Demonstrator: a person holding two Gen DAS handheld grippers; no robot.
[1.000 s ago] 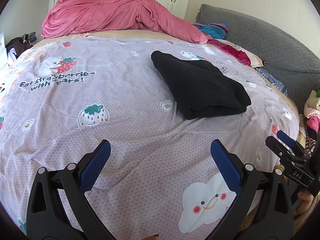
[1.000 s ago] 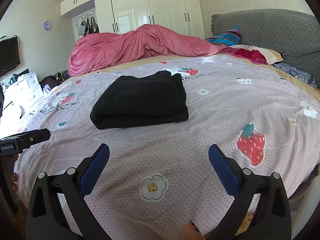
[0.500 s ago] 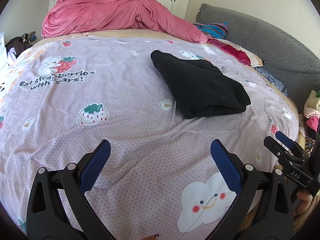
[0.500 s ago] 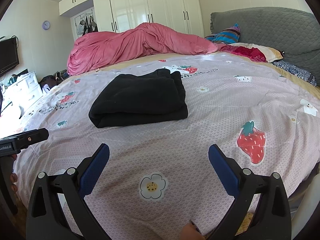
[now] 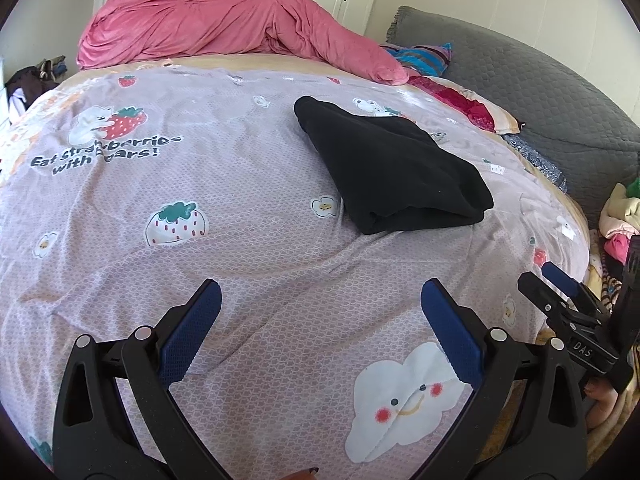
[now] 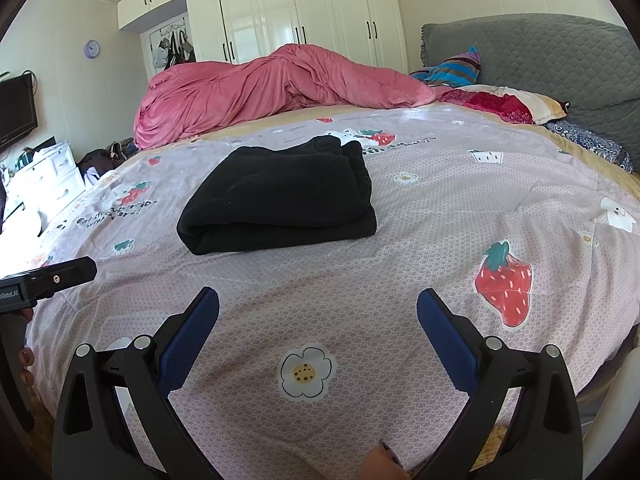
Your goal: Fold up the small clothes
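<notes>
the bed (image 5: 240, 208) fills both views under its strawberry-print sheet, with a pink duvet (image 5: 224, 20) heaped along the far side and a grey headboard (image 6: 560, 68) to my right. near the middle of the sheet lies the black garment (image 6: 280, 196), already folded into a thick rectangle, its rolled fold edge towards me and the looser layers at the back. my left gripper (image 5: 320, 320) and right gripper (image 6: 318, 322) both hang over bare sheet near the bed's edge, well apart from the garment, each with fingers spread wide and holding nothing. i judge the fold is essentially done, so the step in hand is finishing cleanly: i would keep both grippers clear of the stack, avoid snagging the sheet, and only go back in if the rear layers look uneven, squaring them from the corners rather than pressing the middle.
</notes>
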